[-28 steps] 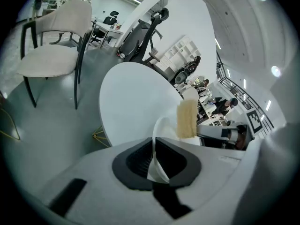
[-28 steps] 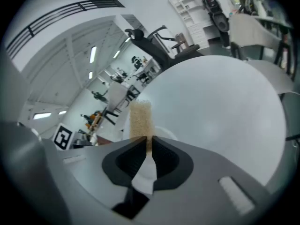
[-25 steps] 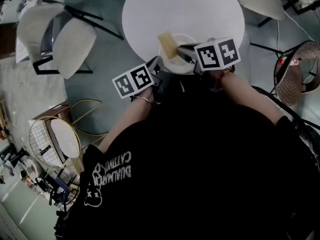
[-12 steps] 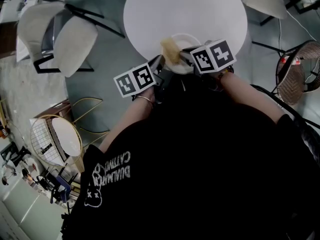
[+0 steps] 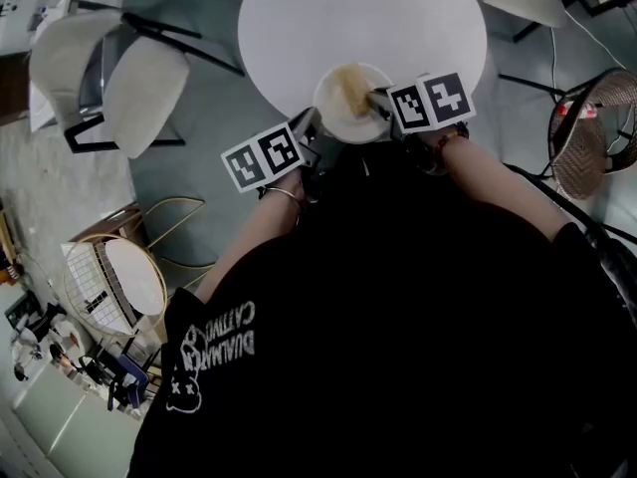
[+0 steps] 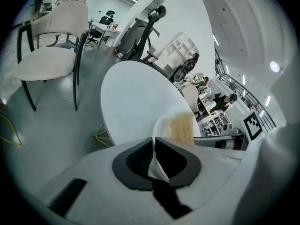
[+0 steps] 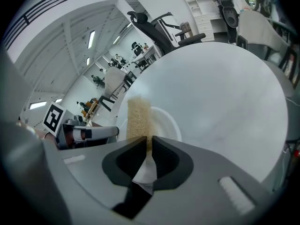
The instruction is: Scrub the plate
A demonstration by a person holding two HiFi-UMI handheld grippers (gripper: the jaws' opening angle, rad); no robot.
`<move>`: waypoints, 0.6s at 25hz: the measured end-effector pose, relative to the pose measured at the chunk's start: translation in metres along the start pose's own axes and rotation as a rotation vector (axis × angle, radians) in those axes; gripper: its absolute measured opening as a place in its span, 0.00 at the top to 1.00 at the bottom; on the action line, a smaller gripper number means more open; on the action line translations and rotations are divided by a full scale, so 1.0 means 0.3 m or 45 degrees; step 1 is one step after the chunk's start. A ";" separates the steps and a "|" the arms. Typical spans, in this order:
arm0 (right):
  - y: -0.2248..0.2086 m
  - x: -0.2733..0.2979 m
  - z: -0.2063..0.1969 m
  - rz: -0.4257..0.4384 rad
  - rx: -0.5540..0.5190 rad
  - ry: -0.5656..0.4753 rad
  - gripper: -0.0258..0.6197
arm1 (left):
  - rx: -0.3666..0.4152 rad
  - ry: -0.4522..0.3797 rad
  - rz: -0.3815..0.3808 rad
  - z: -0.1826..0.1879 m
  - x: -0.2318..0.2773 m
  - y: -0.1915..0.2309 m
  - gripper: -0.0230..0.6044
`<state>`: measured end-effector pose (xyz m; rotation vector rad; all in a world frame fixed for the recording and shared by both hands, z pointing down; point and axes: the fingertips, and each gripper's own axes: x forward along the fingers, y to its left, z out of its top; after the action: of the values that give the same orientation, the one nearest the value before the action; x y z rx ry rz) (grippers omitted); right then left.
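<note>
The jaws of the left gripper point(image 6: 153, 146) are closed tightly on the thin white rim of the plate point(image 6: 157, 125). The rim passes straight between the two dark pads and is seen there almost from its edge. The jaws of the right gripper point(image 7: 149, 146) are pressed together on the lower end of a yellowish sponge point(image 7: 138, 118). The sponge stands out forward from them and lies against the inner face of the plate point(image 7: 167, 123). In the head view the plate point(image 5: 328, 113) is at the near edge of the round white table point(image 5: 358, 18), just in front of the person's body, with the sponge point(image 5: 350, 90) on its middle part (whether the plate rests on the table or is a little lifted, I cannot tell). The left gripper point(image 5: 311, 124) reaches the plate from the left side and the right gripper point(image 5: 378, 100) from the right, so the plate is between them. The left forearm point(image 5: 254, 237) and the right forearm point(image 5: 493, 187) are both bent and kept close to the body. A pale chair point(image 5: 129, 68) stands on the floor to the left of the table.
</note>
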<state>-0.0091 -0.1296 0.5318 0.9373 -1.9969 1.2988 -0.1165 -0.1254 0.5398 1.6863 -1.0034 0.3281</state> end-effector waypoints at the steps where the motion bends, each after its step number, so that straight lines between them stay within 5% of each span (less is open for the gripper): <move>1: -0.008 -0.005 -0.001 -0.011 0.004 -0.004 0.90 | 0.000 0.001 0.004 -0.001 0.001 0.001 0.93; 15: -0.107 -0.078 0.000 -0.172 0.035 -0.065 0.90 | -0.014 -0.020 0.026 -0.016 -0.011 0.007 0.93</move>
<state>0.0305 -0.1328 0.5306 1.1086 -1.9223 1.2423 -0.1188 -0.1198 0.5408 1.6716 -1.0332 0.3225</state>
